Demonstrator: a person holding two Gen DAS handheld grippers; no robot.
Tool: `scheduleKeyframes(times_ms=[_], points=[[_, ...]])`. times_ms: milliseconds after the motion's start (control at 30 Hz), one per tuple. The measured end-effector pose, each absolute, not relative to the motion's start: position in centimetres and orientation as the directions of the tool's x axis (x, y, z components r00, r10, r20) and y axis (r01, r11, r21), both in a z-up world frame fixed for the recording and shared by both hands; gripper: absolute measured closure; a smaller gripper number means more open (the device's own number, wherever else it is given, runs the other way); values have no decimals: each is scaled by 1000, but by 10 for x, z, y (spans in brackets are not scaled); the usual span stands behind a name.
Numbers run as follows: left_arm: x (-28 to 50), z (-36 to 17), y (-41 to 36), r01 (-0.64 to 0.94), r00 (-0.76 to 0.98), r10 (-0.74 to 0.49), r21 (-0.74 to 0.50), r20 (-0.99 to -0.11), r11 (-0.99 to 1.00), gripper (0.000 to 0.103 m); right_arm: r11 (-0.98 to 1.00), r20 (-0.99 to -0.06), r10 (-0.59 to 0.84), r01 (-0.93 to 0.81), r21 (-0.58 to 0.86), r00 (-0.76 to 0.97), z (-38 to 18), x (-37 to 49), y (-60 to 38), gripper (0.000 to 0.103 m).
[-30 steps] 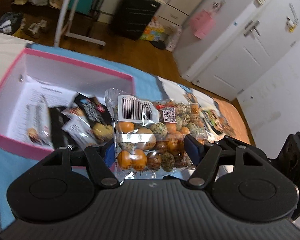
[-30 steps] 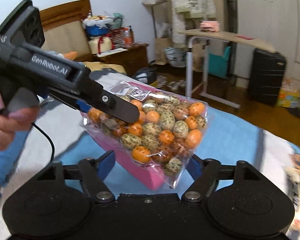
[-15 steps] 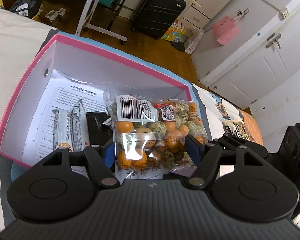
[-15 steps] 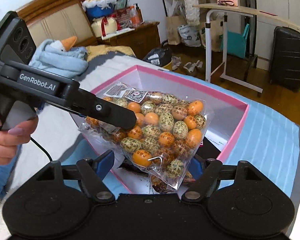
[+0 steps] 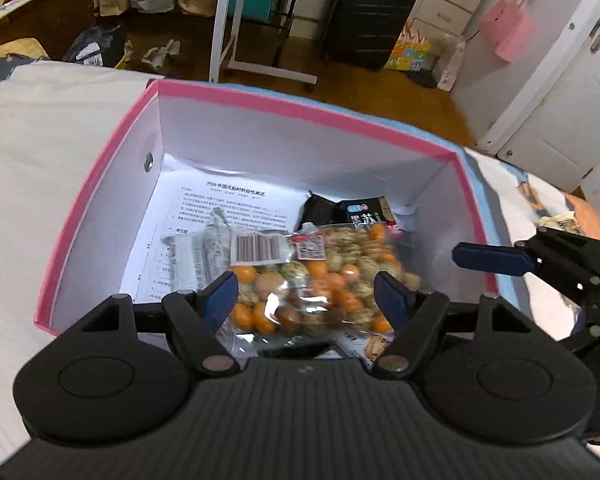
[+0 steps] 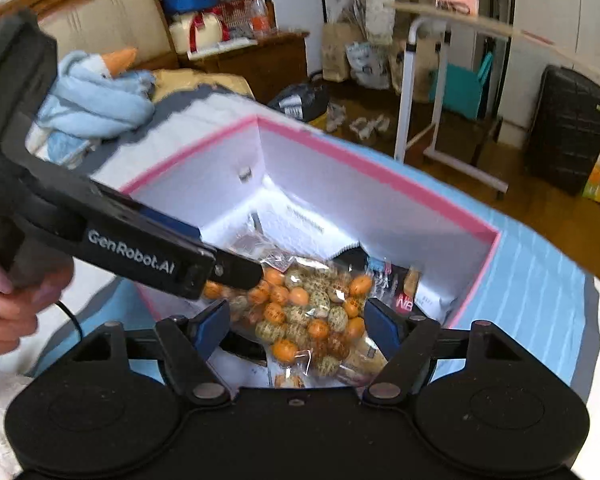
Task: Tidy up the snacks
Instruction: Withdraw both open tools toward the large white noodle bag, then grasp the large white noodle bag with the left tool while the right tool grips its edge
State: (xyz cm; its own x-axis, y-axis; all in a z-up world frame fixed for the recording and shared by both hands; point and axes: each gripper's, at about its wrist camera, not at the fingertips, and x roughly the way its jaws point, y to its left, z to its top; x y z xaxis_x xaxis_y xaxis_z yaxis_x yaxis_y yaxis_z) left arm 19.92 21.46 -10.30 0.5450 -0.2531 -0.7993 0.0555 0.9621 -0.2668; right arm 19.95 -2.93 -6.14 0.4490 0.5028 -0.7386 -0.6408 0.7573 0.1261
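Clear candy bag (image 5: 312, 280) of orange and speckled sweets lies inside pink box (image 5: 100, 200), on top of printed sheet (image 5: 204, 216) and other snack packets (image 5: 360, 212). Box sits on bed (image 5: 40, 152). Left tongs (image 5: 306, 300) jaws have just been opening; bag lies between blue pads, pads not pressing on it. Right tongs (image 6: 296, 320) parted wide, straddling bag, no grip seen. Hand (image 6: 8, 312) holds left tool's handle.

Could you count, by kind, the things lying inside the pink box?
Clear bag of round sweets: 1
Long silvery sachets: 2
Black packet: 1
Printed paper sheet: 1
Packet half hidden under the bag: 1
Total: 6; more may be hidden
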Motion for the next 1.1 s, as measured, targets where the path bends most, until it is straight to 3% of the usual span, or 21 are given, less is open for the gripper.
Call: scheduleKeyframes(times_ms=[233,600,1100], points=[[175,-51,193,136,587,-241,-199,-773,971,28,773,-700,500,-627,96,510,-26,169,-88,23],[131,5,105,351,582,-343,-153,-737,924,27,820,-632,438,-572,-10,639,11,107,-209,18],[133,-31,-47,528,537,-467,-152,-702,836,20,942,-612,256,-335,-16,748,-51,99,-365,4]])
